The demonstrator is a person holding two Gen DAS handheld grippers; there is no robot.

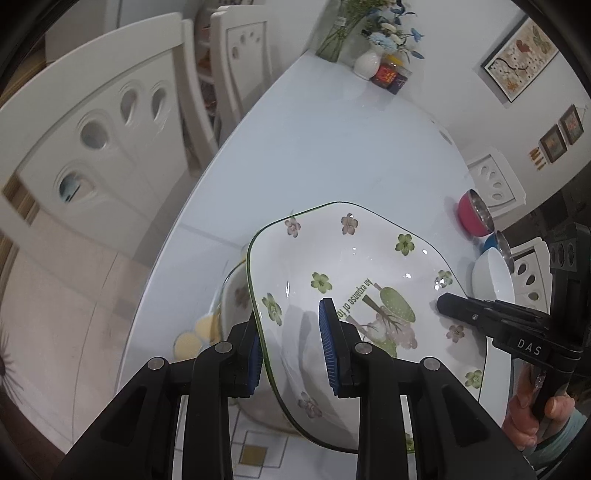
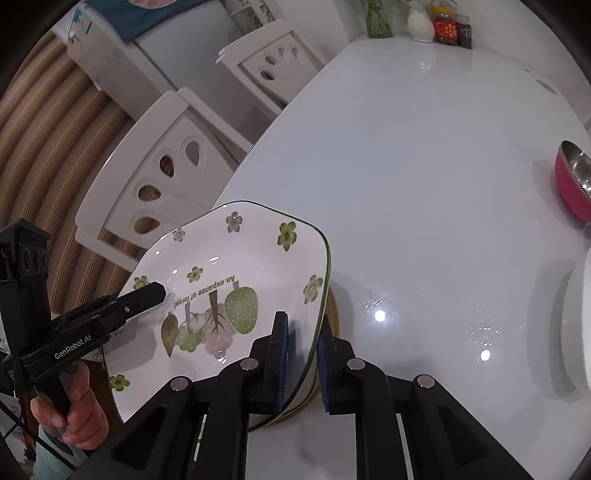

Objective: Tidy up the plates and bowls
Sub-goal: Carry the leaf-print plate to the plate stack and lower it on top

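White glossy table [image 2: 424, 166] — red bowl [image 2: 574, 181] & white bowl [image 2: 578, 328] at right edge, vases/jars [image 2: 445, 27] far end.

Your floral plate [image 1: 354, 266]: white, squarish, green-rimmed, printed with trees and lettering; tilted, lifted above the table [image 1: 332, 147]. Right of the plate: red bowl [image 1: 472, 218], blue bowl [image 1: 493, 242], white bowl [image 1: 493, 275], all on the table.

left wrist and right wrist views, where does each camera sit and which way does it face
Left wrist: on the left gripper, looking down its jaws at the floral plate; the right gripper and its hand show.
Right wrist: on the right gripper, facing the same plate over the white table; the left gripper and hand show.
Shared: plate, table, red bowl.
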